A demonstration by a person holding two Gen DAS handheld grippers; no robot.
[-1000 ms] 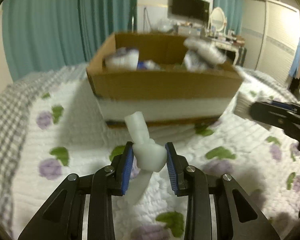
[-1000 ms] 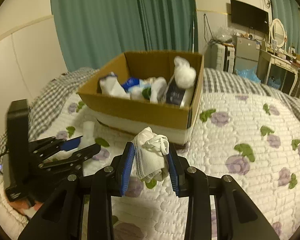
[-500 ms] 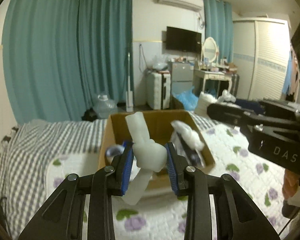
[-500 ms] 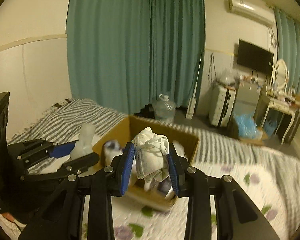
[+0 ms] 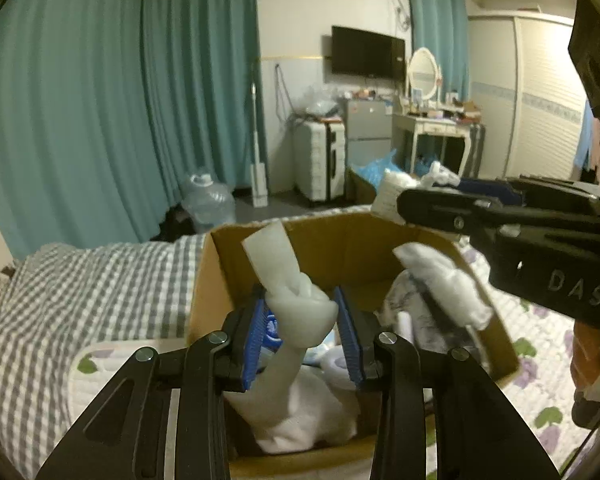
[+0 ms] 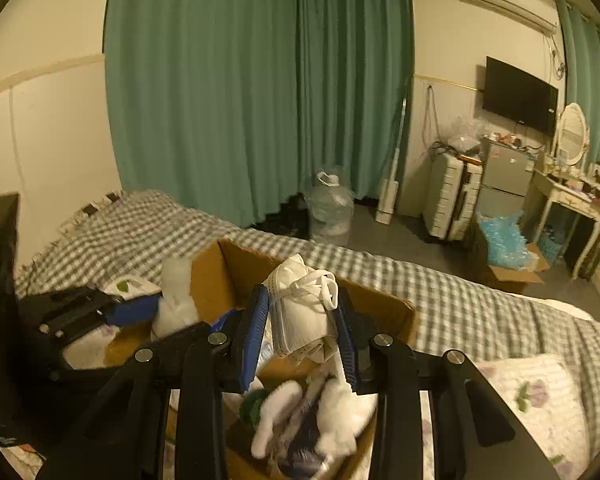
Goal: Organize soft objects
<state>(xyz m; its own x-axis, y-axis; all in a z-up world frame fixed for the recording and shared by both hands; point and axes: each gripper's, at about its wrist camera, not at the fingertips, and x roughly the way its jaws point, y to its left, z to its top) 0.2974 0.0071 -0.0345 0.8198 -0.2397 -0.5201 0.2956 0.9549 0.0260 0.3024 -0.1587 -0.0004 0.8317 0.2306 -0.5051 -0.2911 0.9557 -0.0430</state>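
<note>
Left tongs [image 5: 300, 326] are clamped on a knotted white sock [image 5: 290, 300], the knot sitting between the blue pads [image 5: 256, 330], one end sticking up and tilted to the left, the other hanging down toward the soft things below. They hover above the open cardboard box [image 5: 204, 280], which stands on the bed [image 5: 80, 292] with its grey checked cover and flowered quilt. Beneath the knot lies a pale pink-white bundle [image 5: 300, 420], and to the right of it more white rolled pieces [image 5: 444, 284] lean against the box's right wall; what lies between them is dark and too blurred to name. Right of that, in the left wrist view, the black body of the other tool fills the edge, cut off by the frame.

Right tongs [image 6: 302, 330] are closed on a folded white cloth bundle [image 6: 300, 308] with a looped strap on top, gripped between both blue pads and held above the same box [image 6: 380, 308]. To their left in the right wrist view the left tongs [image 6: 140, 312] show from the side with the sock standing up as a blurred white shape, their far finger hidden. Below the right tongs the box holds white rolls [image 6: 332, 412], something green and something dark, all smeared by blur and partly covered by the tool's black arms. The box's near wall is out of sight.
</note>
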